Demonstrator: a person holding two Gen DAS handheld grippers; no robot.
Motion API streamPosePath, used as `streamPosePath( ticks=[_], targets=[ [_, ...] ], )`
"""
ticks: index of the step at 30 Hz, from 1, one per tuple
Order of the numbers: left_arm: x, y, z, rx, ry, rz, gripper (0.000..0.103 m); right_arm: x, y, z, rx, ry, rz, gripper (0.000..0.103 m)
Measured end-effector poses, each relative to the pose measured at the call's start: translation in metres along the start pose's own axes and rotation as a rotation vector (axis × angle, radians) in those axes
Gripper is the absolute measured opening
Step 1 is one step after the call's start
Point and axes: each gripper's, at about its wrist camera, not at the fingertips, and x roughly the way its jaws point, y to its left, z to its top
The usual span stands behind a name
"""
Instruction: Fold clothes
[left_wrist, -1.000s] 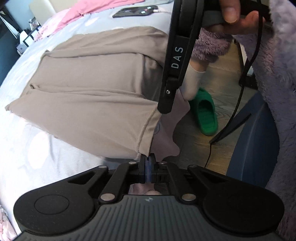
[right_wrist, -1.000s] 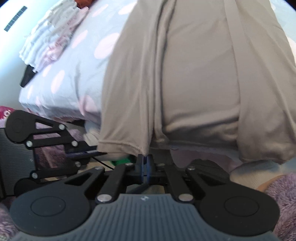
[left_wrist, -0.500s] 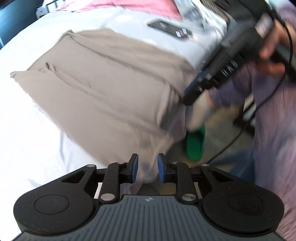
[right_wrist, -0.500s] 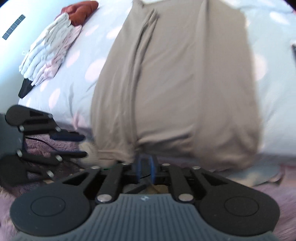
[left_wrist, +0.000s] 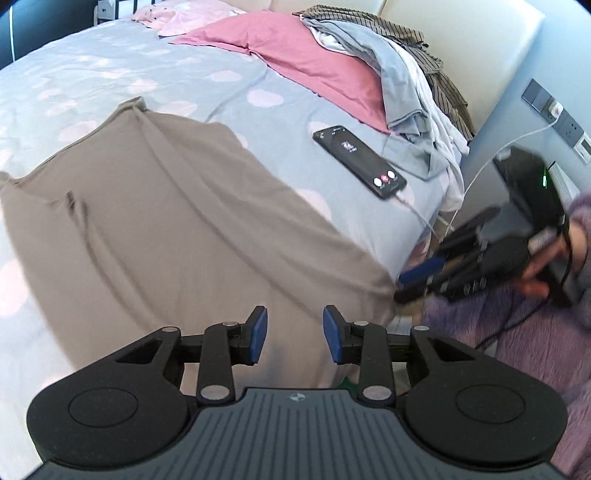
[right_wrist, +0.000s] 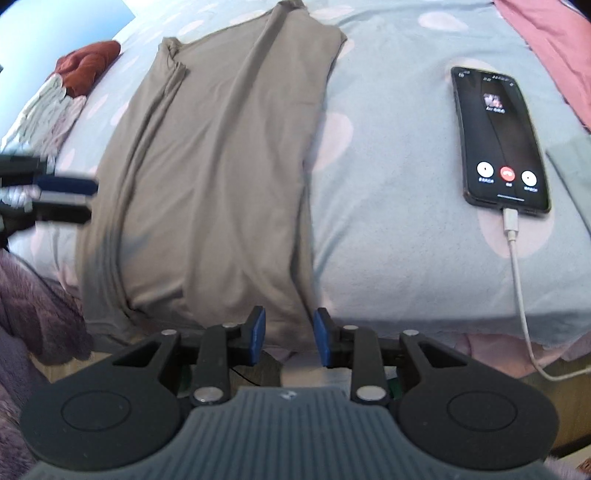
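One phone (right_wrist: 500, 138) lies on the bed (right_wrist: 399, 221) just right of the shirt (right_wrist: 221, 166), screen lit, with one white cable (right_wrist: 517, 277) plugged into its near end and trailing over the bed edge. Nothing lies between either claw and the shirt.

The one taupe shirt lies flat on the bed, folded lengthwise into a long strip; its near end hangs over the bed edge.

The left claw (left_wrist: 294, 335) is released, blue pads apart and empty, hovering over the shirt's near end. The right claw (right_wrist: 288, 336) is likewise released and empty, at the shirt's overhanging edge.

Left wrist view only: one pink pillow (left_wrist: 314, 59), a heap of grey and striped clothes (left_wrist: 406, 85) on it, a wall socket (left_wrist: 554, 110), and a hand (left_wrist: 543, 269) gripping the right claw's handle.

Right wrist view only: one rust-red garment (right_wrist: 88, 62) and one pale folded pile (right_wrist: 48, 110) at the bed's left side.
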Motion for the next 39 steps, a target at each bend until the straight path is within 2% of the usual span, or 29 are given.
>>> streamPosePath(
  ticks=[5,6,7,8,10,13,16,19,25,26,28,30,33,37,39],
  targets=[
    [0.015,0.0,0.028,0.022,0.008,0.001,0.031,0.011,-0.016,0.0,-0.011,-0.008,0.051,0.032],
    [0.019,0.002,0.034,0.018,0.007,-0.002,0.031,0.011,-0.017,0.0,-0.014,-0.012,0.059,0.024],
    [0.024,0.003,0.042,0.014,0.01,-0.002,0.032,0.012,-0.018,0.0,-0.016,-0.016,0.066,0.011],
    [0.028,0.004,0.049,0.01,0.013,-0.003,0.034,0.013,-0.019,0.0,-0.016,-0.012,0.073,0.006],
    [0.037,0.007,0.066,0.006,0.023,0.005,0.039,0.011,-0.02,0.001,-0.007,-0.001,0.082,0.005],
    [0.057,0.015,0.098,0.0,0.06,0.06,0.045,0.005,-0.016,0.003,0.002,0.016,0.084,0.005],
    [0.082,0.031,0.135,-0.051,0.102,0.129,0.046,0.0,-0.009,0.007,-0.007,0.04,0.068,0.005],
    [0.108,0.045,0.169,-0.097,0.135,0.137,0.046,-0.005,0.0,0.012,-0.023,0.067,0.043,0.005],
    [0.168,0.069,0.218,-0.205,0.204,0.161,0.046,-0.014,0.014,0.021,-0.07,0.086,0.08,0.004],
    [0.177,0.072,0.223,-0.211,0.226,0.185,0.046,-0.014,0.016,0.021,-0.078,0.09,0.082,0.004],
    [0.193,0.075,0.23,-0.219,0.261,0.225,0.044,-0.014,0.016,0.023,-0.077,0.094,0.098,0.004],
    [0.203,0.078,0.233,-0.221,0.278,0.229,0.043,-0.015,0.015,0.024,-0.07,0.094,0.115,0.004],
    [0.212,0.08,0.232,-0.212,0.298,0.249,0.038,-0.016,0.014,0.027,-0.06,0.094,0.14,0.004],
    [0.207,0.086,0.228,-0.204,0.276,0.267,0.008,-0.022,0.021,0.027,-0.057,0.079,0.151,0.004],
    [0.196,0.092,0.225,-0.224,0.245,0.234,0.006,-0.025,0.023,0.027,-0.06,0.072,0.145,0.004]
  ],
)
